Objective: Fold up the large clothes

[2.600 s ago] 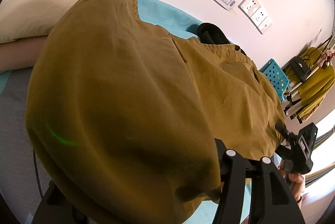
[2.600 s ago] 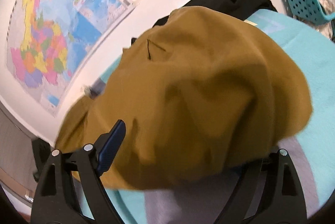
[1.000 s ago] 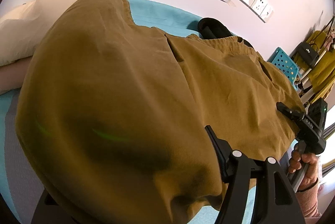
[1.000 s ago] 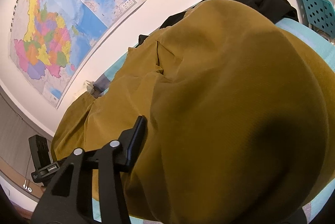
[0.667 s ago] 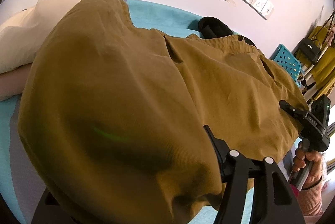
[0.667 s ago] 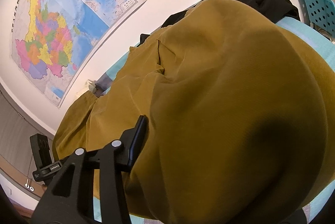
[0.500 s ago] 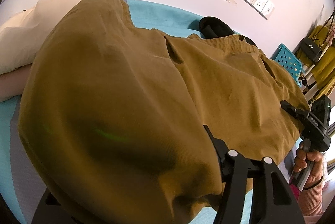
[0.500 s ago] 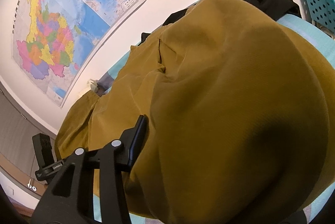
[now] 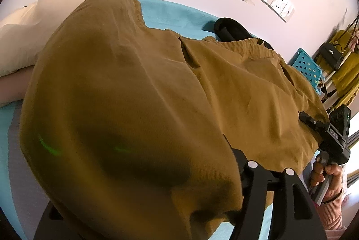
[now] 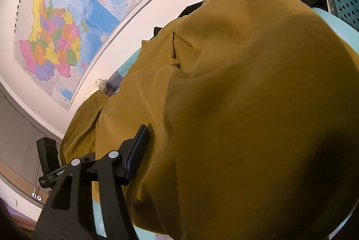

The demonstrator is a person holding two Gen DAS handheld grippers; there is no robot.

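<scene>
As a pair of mustard trousers (image 9: 157,83) lies across the bed (image 9: 175,13), waistband toward the wall-side edge and legs drawn to the near edge, a person works both ends of the cloth at once. The fabric billows over the left hand-held gripper (image 9: 145,172) and the right hand-held gripper (image 10: 235,161) alike, each with cloth between its jaws. The right jaws have just been opening, and the left have eased a little wider too. Whether either pad presses the fabric at this moment cannot be told, since one finger of each tool is buried under cloth.

The step in hand looks like the lengthwise fold: the leg ends gathered up, about to be carried toward the waistband or set down flat. The next move likely calls for both hands to travel together, level, so that the hems land square and no ridge is trapped.

Much is hidden. The hems themselves, the near edge of the bed and the trousers' underside are out of sight. A black garment (image 9: 231,29) near the wall is half covered, and only the person's hand (image 9: 325,175) and a sleeve show.
</scene>
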